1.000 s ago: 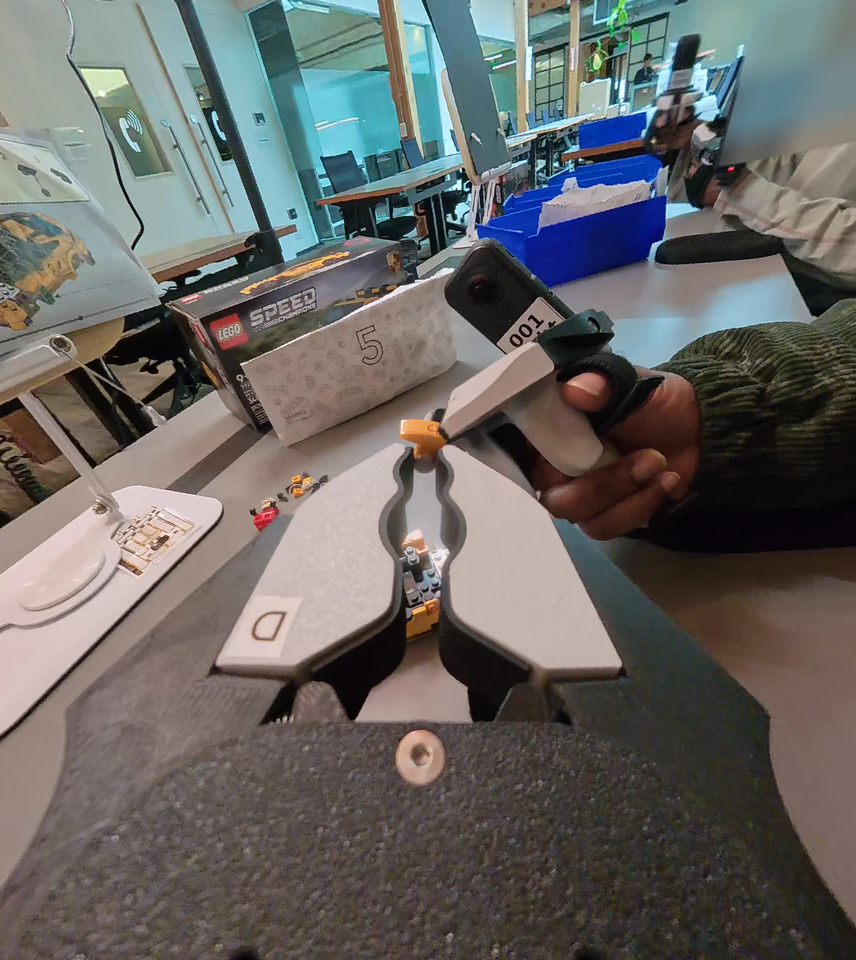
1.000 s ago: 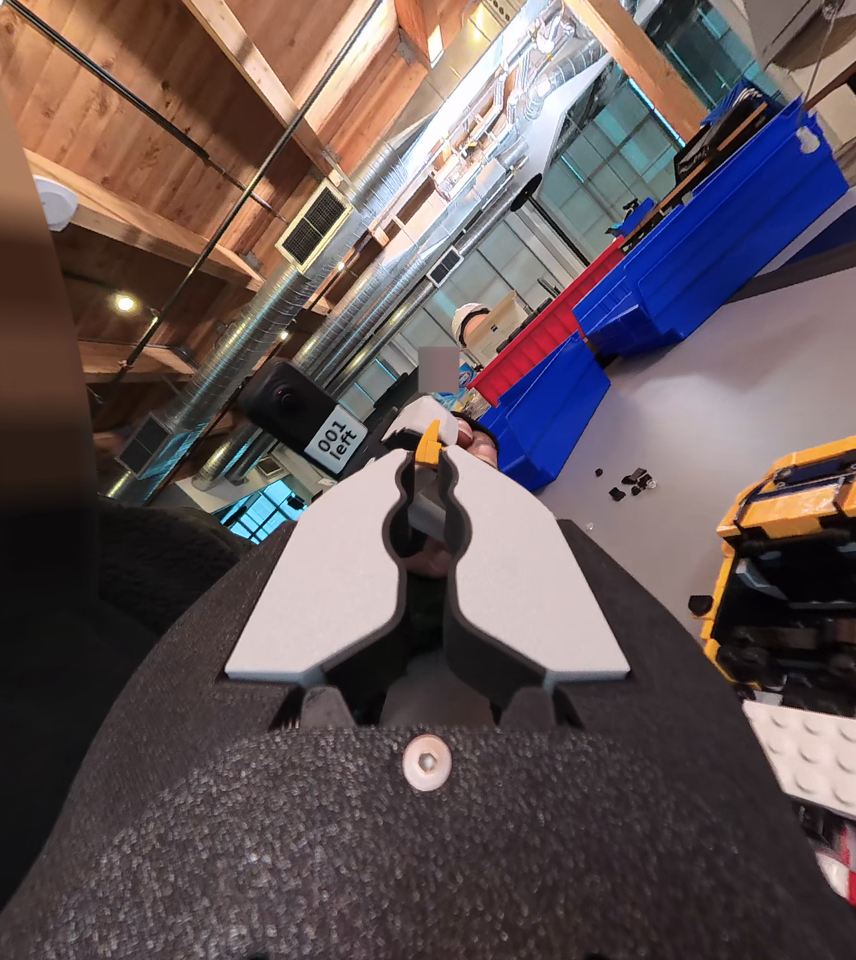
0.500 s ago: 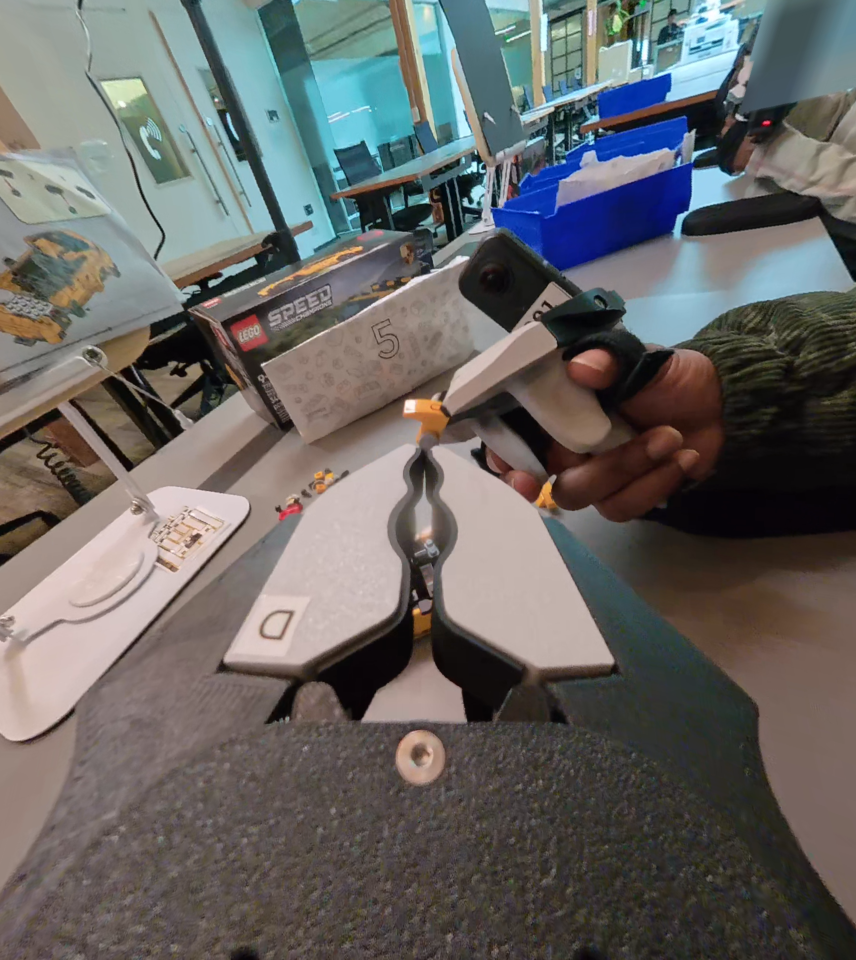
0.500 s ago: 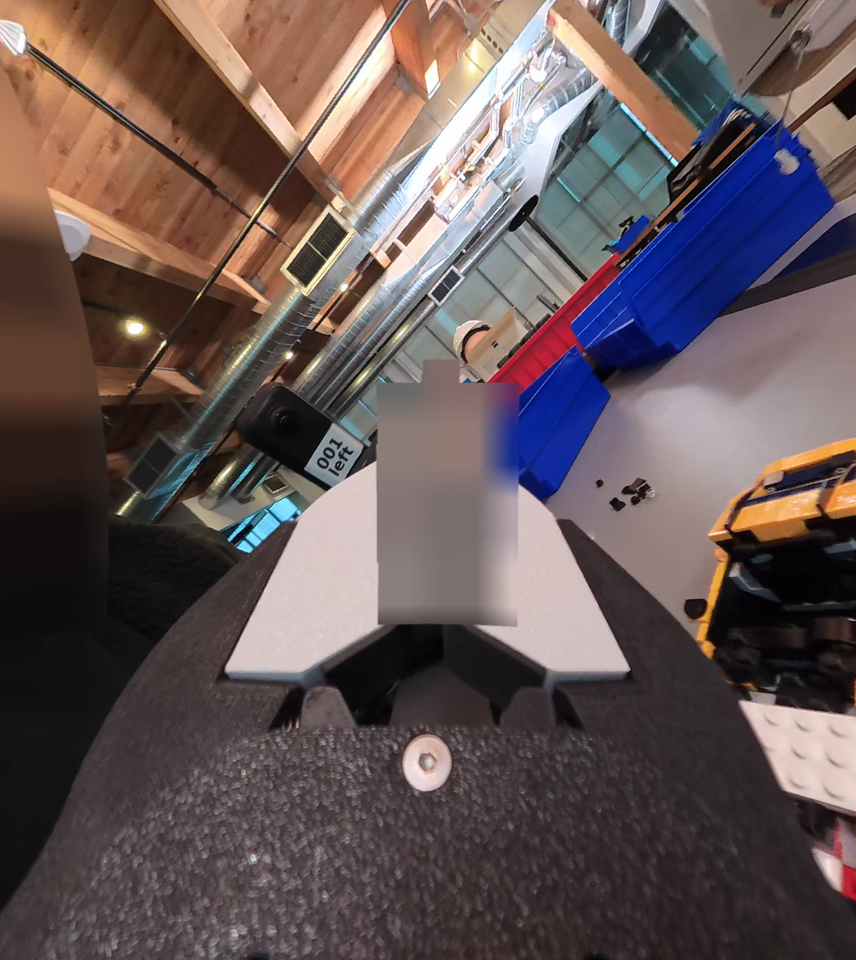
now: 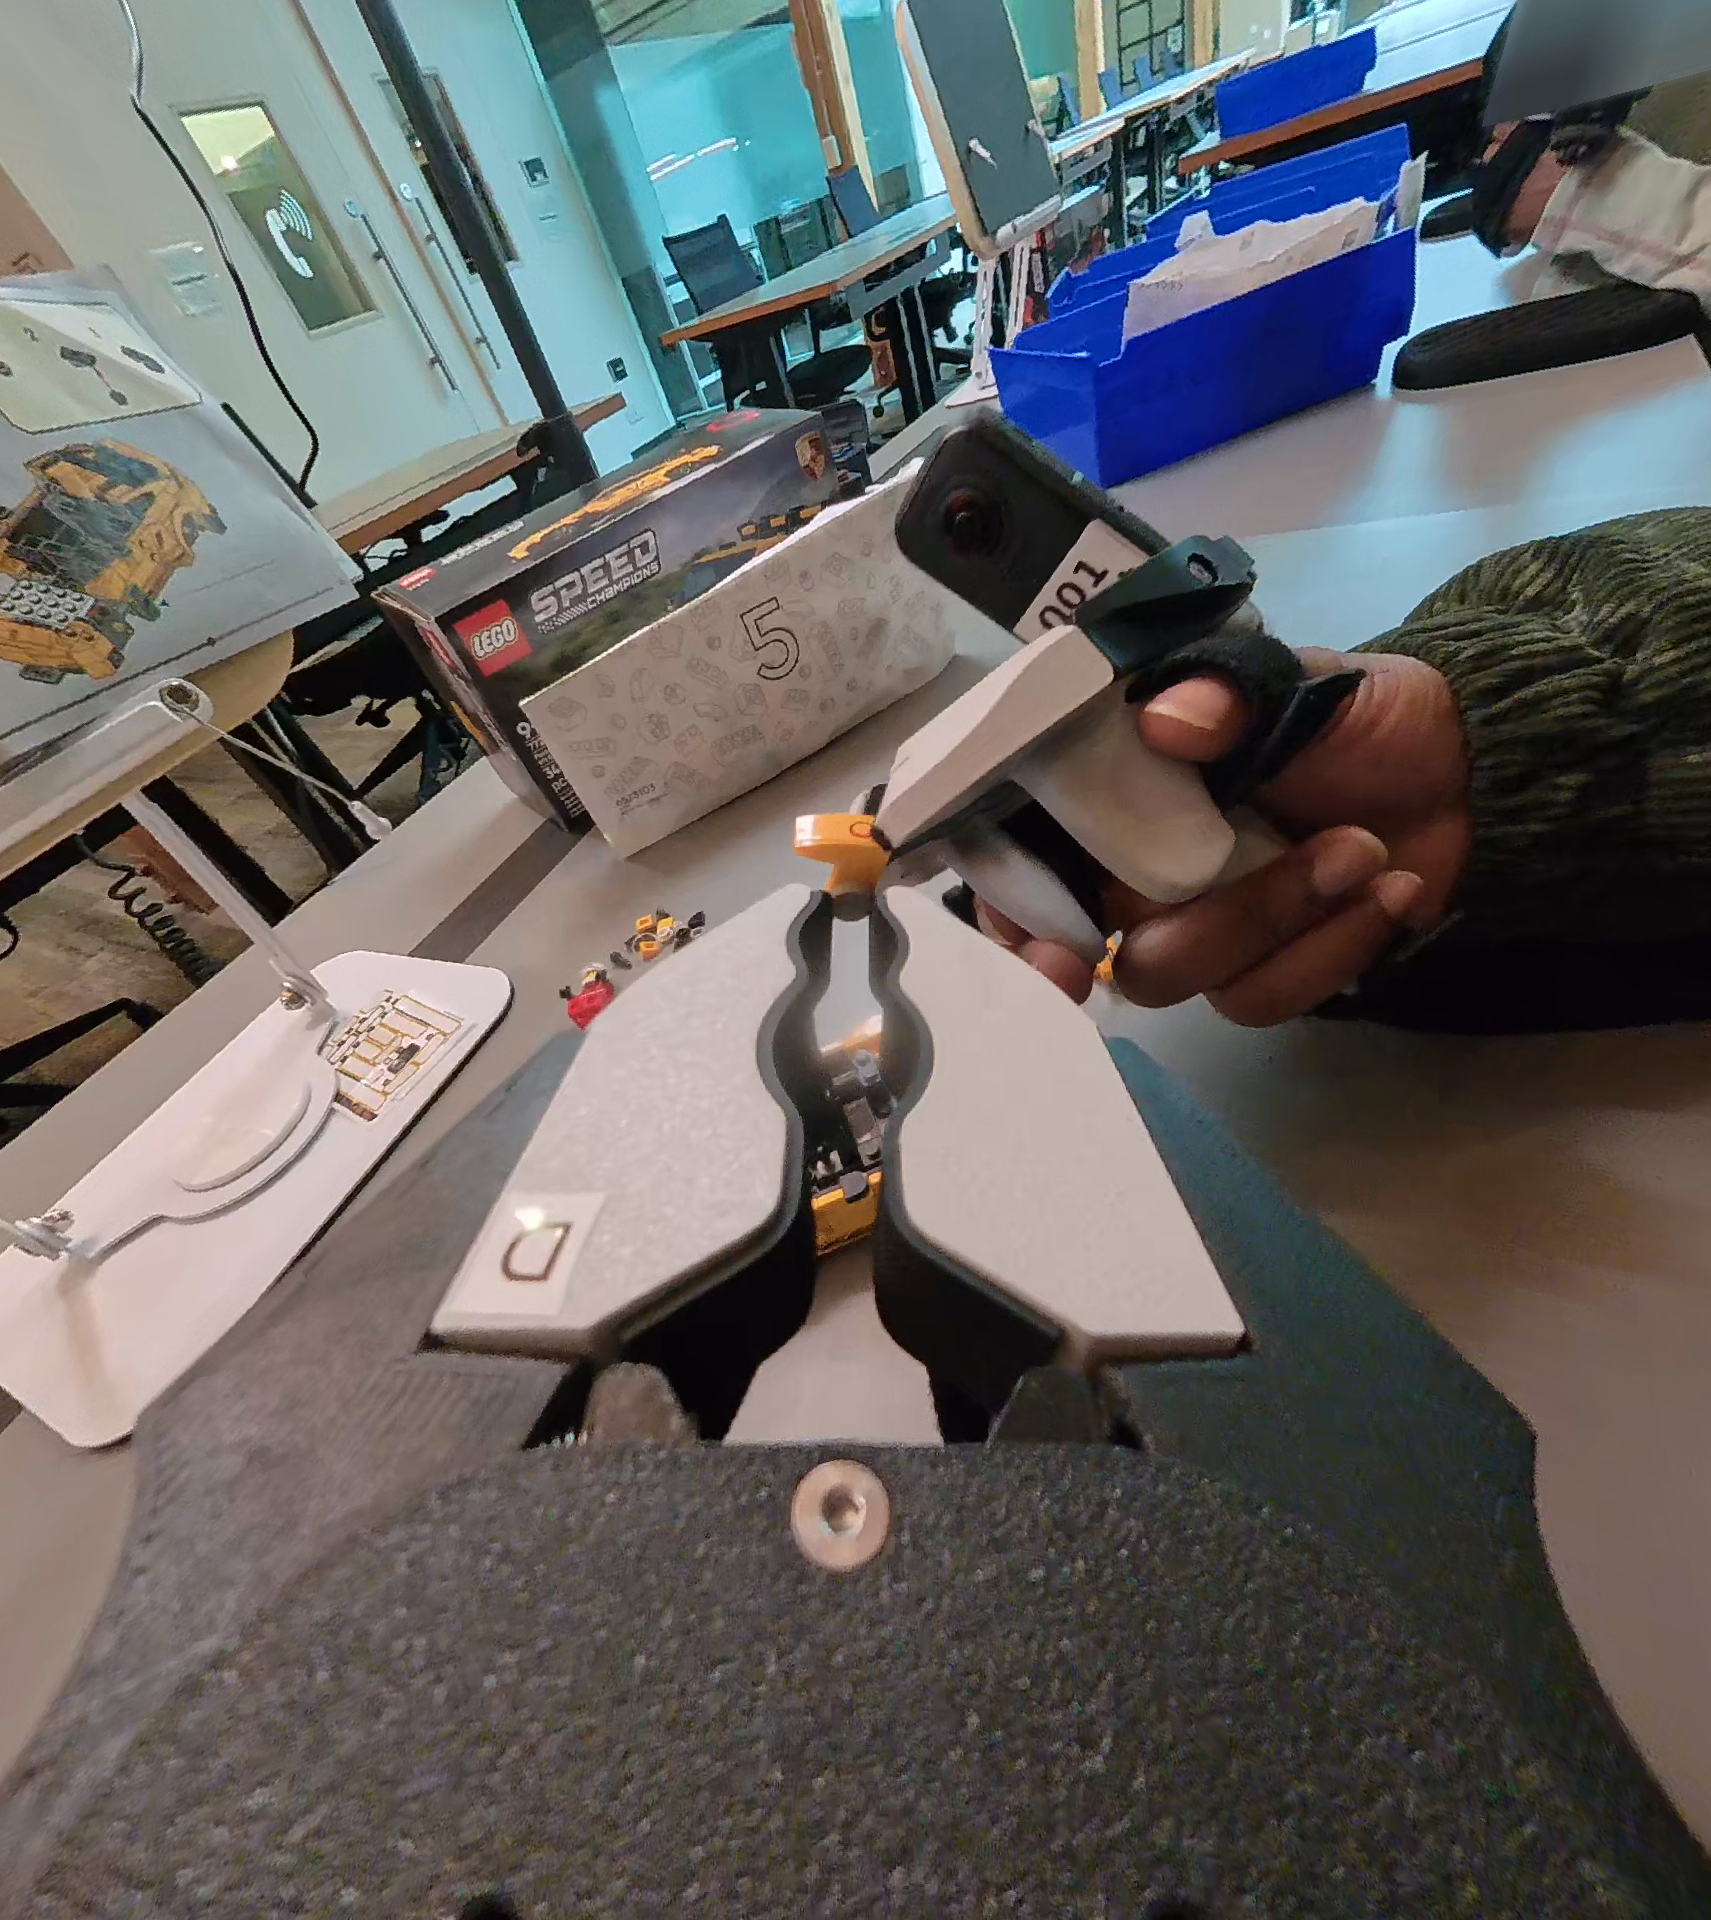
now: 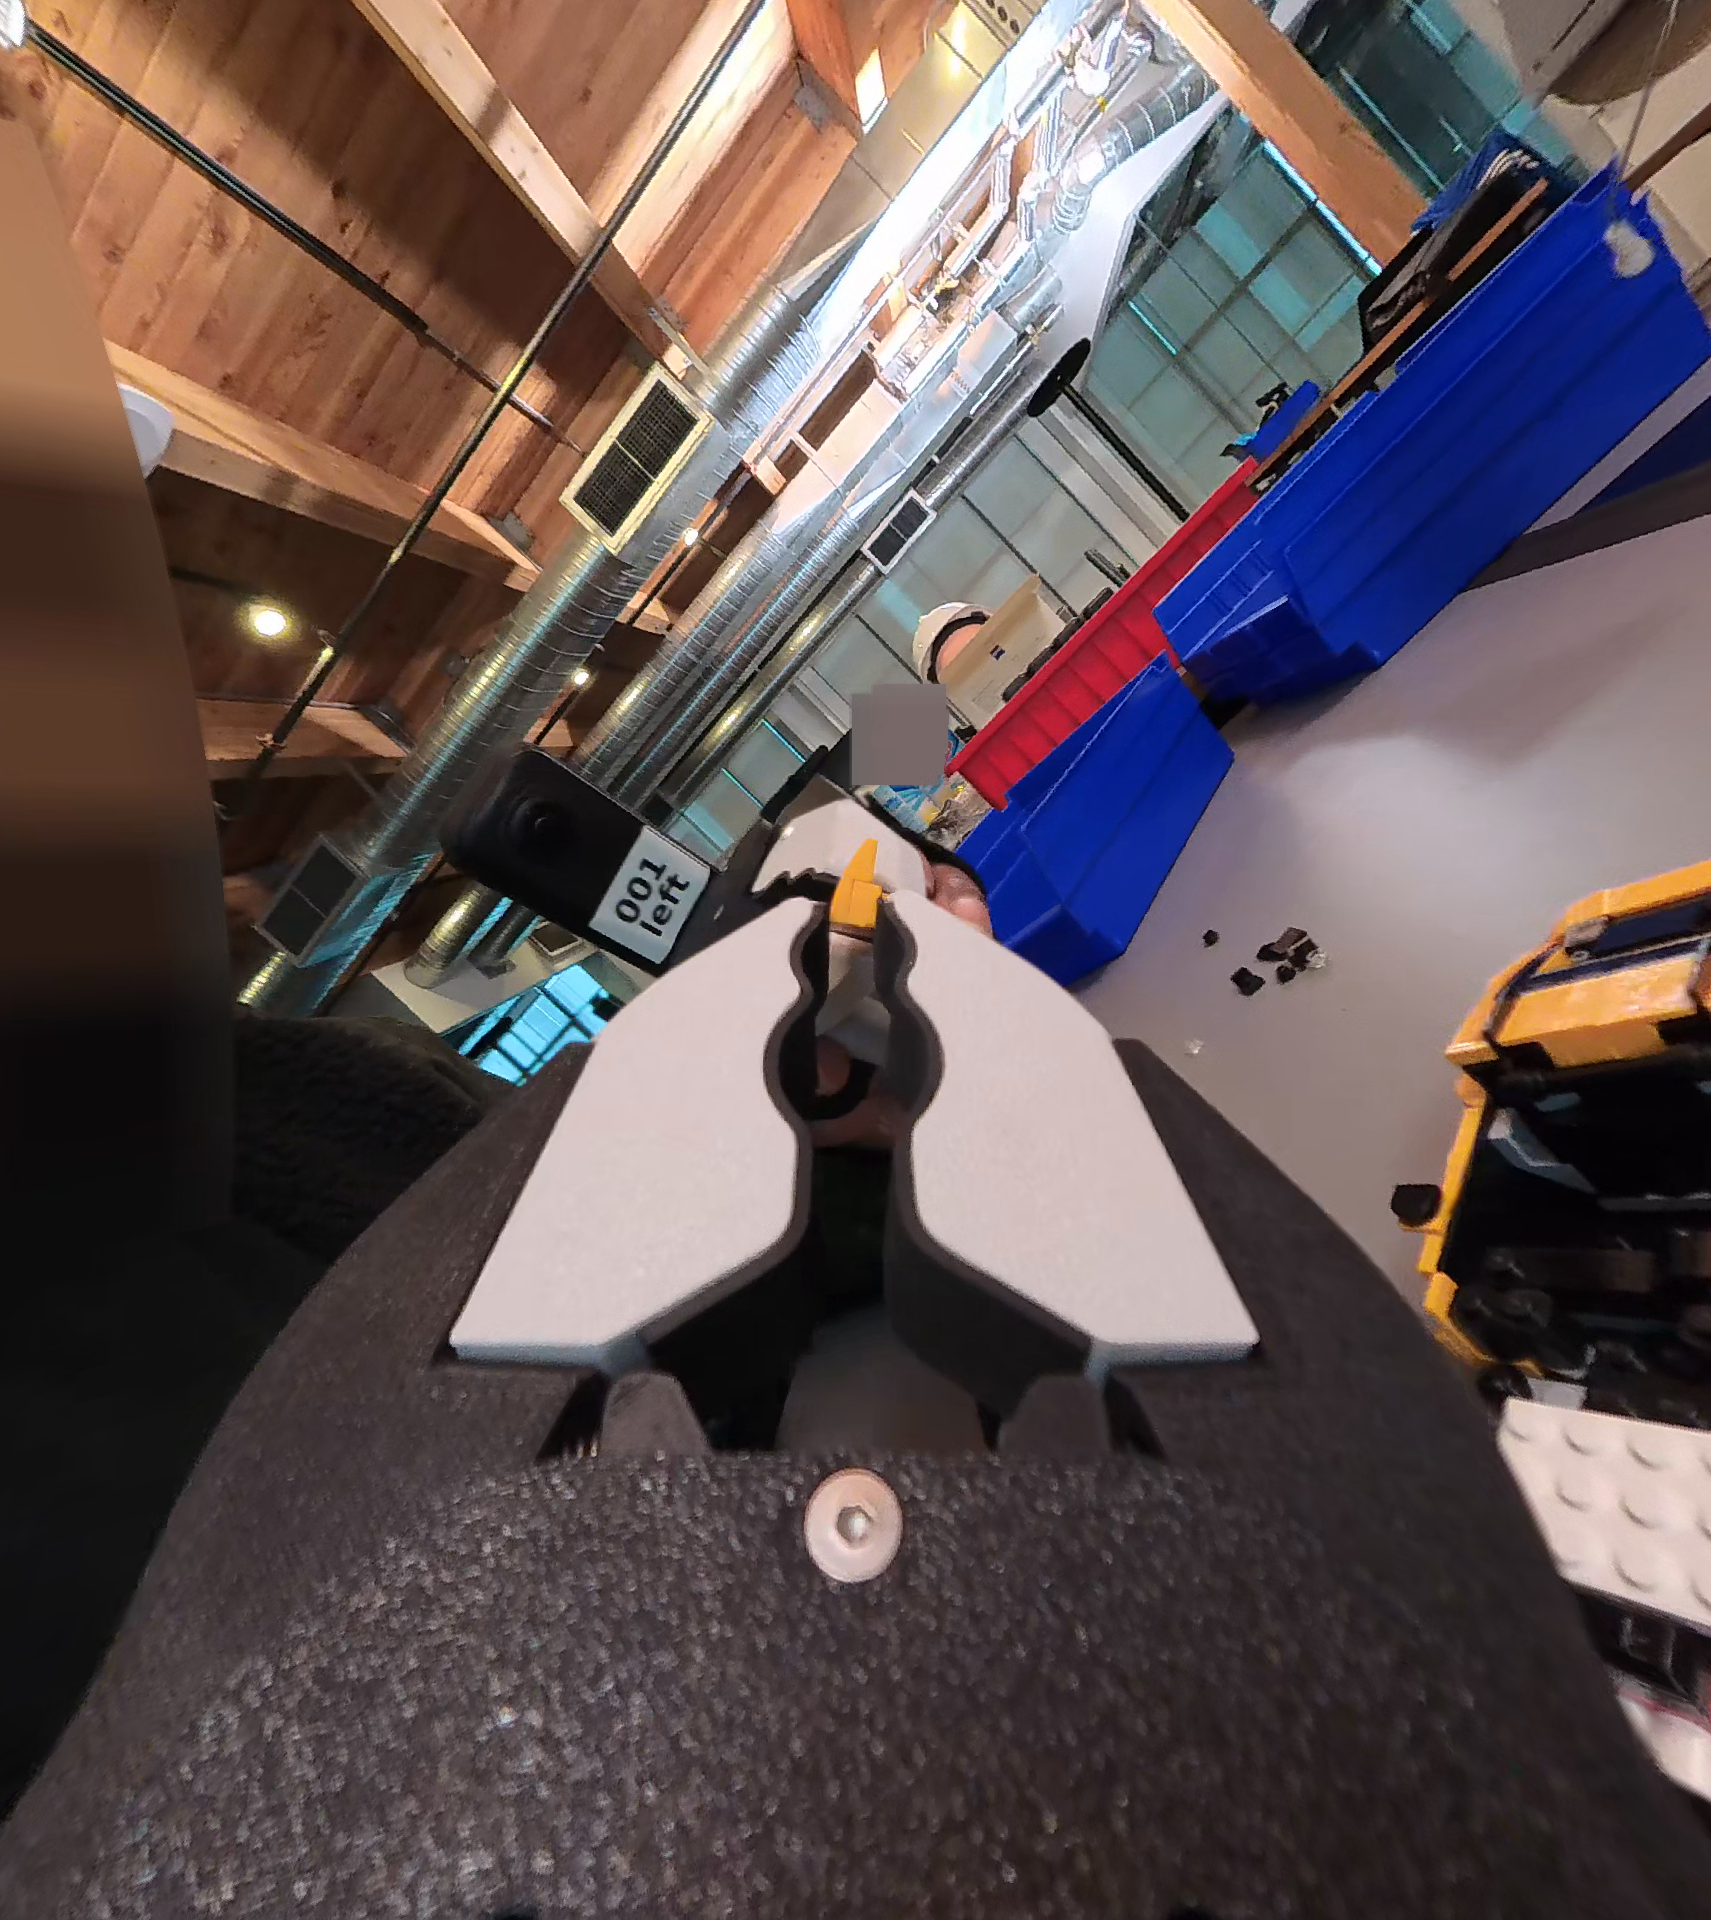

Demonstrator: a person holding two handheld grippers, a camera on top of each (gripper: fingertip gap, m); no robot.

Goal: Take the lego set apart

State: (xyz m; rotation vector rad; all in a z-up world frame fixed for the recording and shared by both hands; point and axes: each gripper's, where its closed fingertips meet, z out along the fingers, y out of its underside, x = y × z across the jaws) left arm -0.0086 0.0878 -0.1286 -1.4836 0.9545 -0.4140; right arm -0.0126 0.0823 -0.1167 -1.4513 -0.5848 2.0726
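**Left jaws eased off the orange part (image 5: pixel 835 836).**
Right gripper (image 6: pixel 856 914) jaws are clenched on the part above the car (image 6: pixel 1609 1091) on the worktop (image 6: pixel 1453 727). Left gripper (image 5: pixel 846 909) jaws have parted slightly, so the part looks ready to set aside.

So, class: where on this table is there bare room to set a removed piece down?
Free: the grey table right of the left hand-held gripper, below the green sleeve; also the stretch between the blue bins and the yellow car, apart from black bits. Crowded: around the loose pieces by the white stand base.
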